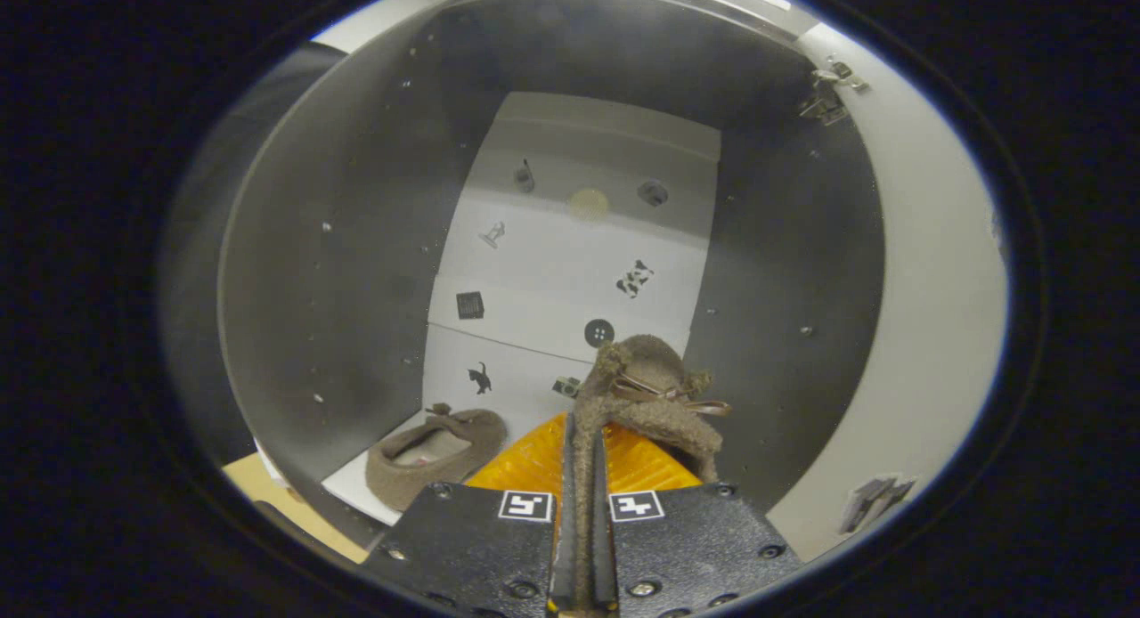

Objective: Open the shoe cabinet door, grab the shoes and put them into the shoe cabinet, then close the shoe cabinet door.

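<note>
Shoes counted: we see two, both brown, fuzzy slippers.
Left wall: we look into the shoe cabinet [329,271]; its grey side panel is dotted with small holes.
First slipper [434,455]: it lies on the cabinet's white floor near the left wall, just ahead of the fingers, opening up, with a pale lining and a small knot at its top.
Back panel [579,271]: we count eight small dark pictures scattered on the white surface, plus one pale round patch.
Gripper [583,458]: the jaws are closed tight on the fleecy edge of the second slipper.
Second slipper [650,386]: it hangs raised between and just beyond the fingers, inside the cabinet, with a thin ribbon bow on top.
Door [926,333]: white, swung open, with one metal hinge [828,93] near its top.
</note>
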Action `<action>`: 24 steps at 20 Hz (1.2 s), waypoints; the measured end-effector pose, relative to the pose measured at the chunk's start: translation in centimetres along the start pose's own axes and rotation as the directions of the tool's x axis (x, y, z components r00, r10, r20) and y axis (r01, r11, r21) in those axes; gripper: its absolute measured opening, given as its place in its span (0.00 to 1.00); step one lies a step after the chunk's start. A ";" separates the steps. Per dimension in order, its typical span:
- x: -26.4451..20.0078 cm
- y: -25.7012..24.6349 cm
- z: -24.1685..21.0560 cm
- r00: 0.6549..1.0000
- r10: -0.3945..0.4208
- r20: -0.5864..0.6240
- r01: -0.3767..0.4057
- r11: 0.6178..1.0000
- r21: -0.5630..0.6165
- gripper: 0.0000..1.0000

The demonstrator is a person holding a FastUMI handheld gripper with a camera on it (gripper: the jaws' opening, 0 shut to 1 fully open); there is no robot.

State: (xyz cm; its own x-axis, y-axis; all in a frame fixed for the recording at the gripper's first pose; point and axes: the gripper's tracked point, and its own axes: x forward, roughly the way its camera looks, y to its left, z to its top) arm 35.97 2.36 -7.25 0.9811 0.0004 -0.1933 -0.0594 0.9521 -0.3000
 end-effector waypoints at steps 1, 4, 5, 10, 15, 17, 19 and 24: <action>1.1 -0.2 -0.7 1.000 -0.001 -0.019 0.001 1.000 -0.016 0.10; 3.9 0.1 -3.0 0.999 0.017 -0.050 -0.020 0.998 -0.065 0.10; 4.6 0.7 -3.4 0.998 0.040 -0.055 -0.044 0.996 -0.079 0.10; 7.3 1.6 -4.8 0.997 0.063 -0.049 -0.067 0.994 -0.081 0.11; 8.6 1.4 -6.9 0.997 0.040 -0.068 -0.041 0.999 -0.023 0.16; 8.3 1.5 -6.7 0.998 0.031 -0.061 -0.031 1.000 -0.002 0.21; 8.0 1.8 -6.6 0.998 0.027 -0.063 -0.026 1.000 0.016 0.38; 5.6 1.4 -4.6 1.000 -0.018 -0.001 0.018 0.998 0.063 0.60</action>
State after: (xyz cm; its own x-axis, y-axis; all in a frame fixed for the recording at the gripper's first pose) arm 40.53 2.27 -13.00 0.9820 -0.0173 -0.1882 -0.0297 0.9693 -0.2442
